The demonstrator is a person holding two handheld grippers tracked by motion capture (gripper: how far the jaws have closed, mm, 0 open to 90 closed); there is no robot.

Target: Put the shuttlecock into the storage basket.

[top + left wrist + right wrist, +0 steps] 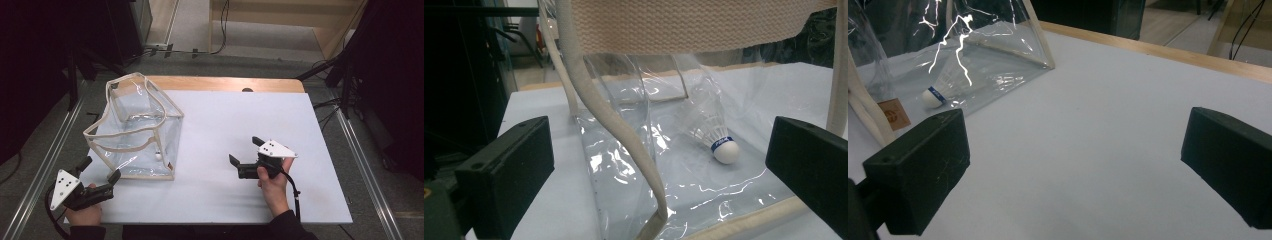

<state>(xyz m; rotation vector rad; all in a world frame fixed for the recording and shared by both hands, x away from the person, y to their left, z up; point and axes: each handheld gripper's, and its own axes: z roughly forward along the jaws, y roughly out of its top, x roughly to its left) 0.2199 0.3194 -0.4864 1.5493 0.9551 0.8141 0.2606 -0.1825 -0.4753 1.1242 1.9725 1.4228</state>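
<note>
A clear plastic bag [135, 127] with cream fabric trim stands upright on the left of the white table [240, 130]. A white shuttlecock [719, 142] with a blue band lies inside on the bag's floor; it also shows through the wall as the shuttlecock [935, 95] and as a pale speck, the shuttlecock [158, 155]. My left gripper [100, 170] is open just outside the bag's near left corner, jaws pointing at it. My right gripper [245, 151] is open with nothing between its jaws, well to the right of the bag, over bare table.
A wooden table edge [225, 82] runs along the far side of the white surface. A small brown label [892, 114] sits on the bag's near corner. Dark equipment and cables [350, 75] stand around the table on the floor.
</note>
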